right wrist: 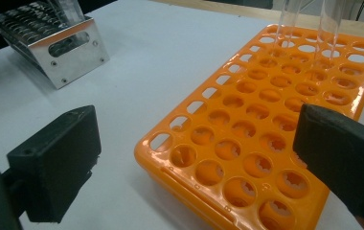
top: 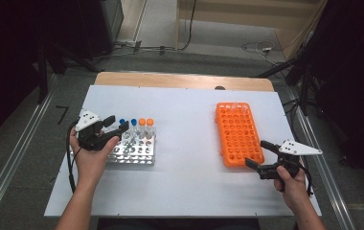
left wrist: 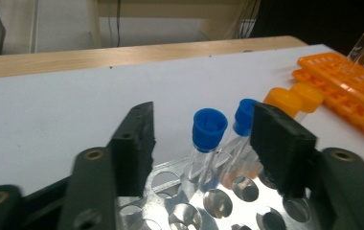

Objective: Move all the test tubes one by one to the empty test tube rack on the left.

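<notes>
White table [top: 185, 143]: blue-capped tube [left wrist: 208, 129] stands between left tool's [left wrist: 201, 139] jaws.

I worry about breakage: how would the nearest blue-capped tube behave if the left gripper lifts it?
The blue-capped tube looks thin, clear and smooth, so probably light, slippery and perhaps fragile. Standing upright in the metal rack, it should lift straight out.

Shiny metal rack [top: 134, 152]; glossy orange plastic rack [top: 238, 134].

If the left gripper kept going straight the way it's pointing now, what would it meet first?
Most likely the nearer blue-capped tube standing in the metal rack: it sits between the open jaws of the left gripper, just ahead. Depth is hard to judge.
</notes>
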`<state>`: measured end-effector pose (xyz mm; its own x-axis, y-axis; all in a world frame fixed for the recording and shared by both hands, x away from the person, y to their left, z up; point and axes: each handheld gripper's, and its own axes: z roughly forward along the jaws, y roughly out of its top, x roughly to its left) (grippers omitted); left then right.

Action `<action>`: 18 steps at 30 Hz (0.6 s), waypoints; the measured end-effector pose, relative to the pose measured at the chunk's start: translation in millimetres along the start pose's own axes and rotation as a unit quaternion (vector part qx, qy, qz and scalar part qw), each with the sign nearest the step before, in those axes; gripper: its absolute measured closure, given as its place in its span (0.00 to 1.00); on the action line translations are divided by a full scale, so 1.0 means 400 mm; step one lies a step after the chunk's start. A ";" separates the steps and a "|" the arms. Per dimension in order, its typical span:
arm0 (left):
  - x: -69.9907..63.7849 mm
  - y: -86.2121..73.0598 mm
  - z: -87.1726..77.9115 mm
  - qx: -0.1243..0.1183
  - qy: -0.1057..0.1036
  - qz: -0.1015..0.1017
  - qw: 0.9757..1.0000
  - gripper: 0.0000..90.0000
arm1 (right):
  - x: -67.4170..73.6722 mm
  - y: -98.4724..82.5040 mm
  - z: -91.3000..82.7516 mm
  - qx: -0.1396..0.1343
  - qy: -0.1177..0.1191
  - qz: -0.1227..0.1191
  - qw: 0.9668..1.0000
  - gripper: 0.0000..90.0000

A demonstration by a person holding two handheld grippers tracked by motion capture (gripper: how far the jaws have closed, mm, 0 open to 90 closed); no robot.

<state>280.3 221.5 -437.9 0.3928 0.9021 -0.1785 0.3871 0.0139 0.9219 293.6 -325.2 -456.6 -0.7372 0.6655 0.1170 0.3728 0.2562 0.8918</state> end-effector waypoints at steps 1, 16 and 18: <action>-0.005 -0.002 -0.006 0.002 -0.005 0.004 1.000 0.32 | -0.001 0.001 0.000 -0.002 0.000 0.001 1.000 0.01; -0.100 -0.047 -0.068 -0.019 -0.090 0.017 0.996 0.00 | -0.038 0.047 0.027 -0.016 -0.028 0.016 0.999 0.03; -0.110 -0.052 -0.072 -0.020 -0.092 0.022 0.995 0.00 | -0.051 0.053 0.036 -0.017 -0.031 0.021 0.999 0.03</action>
<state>230.9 193.8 -439.5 0.5568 0.8077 -0.1939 0.3342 -0.0042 0.9425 324.5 -323.3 -446.4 -0.6842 0.7179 0.1287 0.3832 0.2037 0.9009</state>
